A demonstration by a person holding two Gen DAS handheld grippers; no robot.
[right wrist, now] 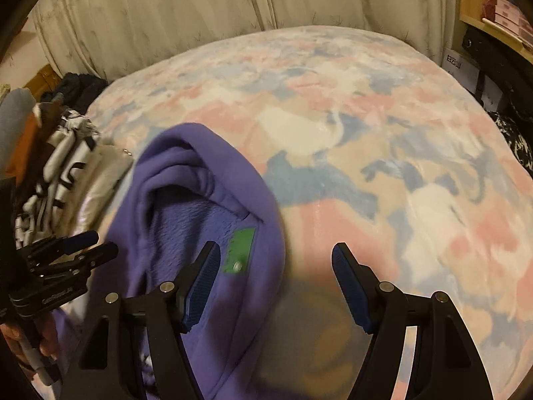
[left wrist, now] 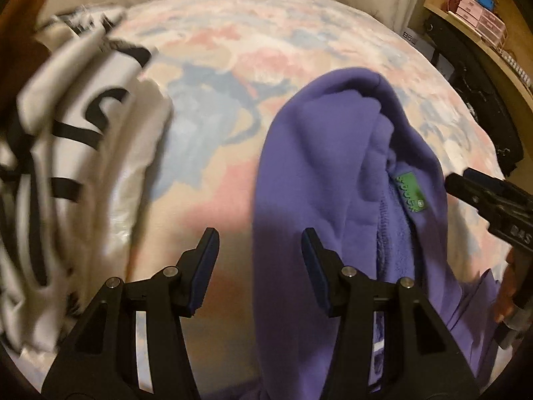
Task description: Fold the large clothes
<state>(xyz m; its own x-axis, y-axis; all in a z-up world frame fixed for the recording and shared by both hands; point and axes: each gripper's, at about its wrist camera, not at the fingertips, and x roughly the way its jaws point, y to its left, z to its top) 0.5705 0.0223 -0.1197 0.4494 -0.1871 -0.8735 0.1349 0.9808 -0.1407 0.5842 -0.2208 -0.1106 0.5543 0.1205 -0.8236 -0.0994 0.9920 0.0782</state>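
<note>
Left wrist view, hoodie: your purple hoodie (left wrist: 319, 166) lies bunched on the bed, hood end up toward the far side, its fleece lining showing beside a green neck label (left wrist: 411, 191).
Right wrist view, hoodie: the same garment (right wrist: 186, 200) sits low and left of your fingers, with the green label (right wrist: 241, 250) just beside the left finger.
Left gripper: yours (left wrist: 260, 256) hangs over the hoodie's left edge with its fingers spread apart and nothing between them; one finger is over bare blanket, the other over purple cloth.
Right gripper: yours (right wrist: 274, 276) is also spread wide and holds nothing; from the left wrist view it (left wrist: 483, 196) comes in at the right edge, near the hoodie.
Blanket: a pink, blue and cream fleece (right wrist: 366, 133) covers the bed under everything.
Other clothes: a white garment with black lettering (left wrist: 76, 140) lies heaped to your left, apart from the hoodie.
Backdrop: pale curtains (right wrist: 200, 16) hang behind the bed; a wooden shelf with pink boxes (left wrist: 476, 13) stands to the right.
</note>
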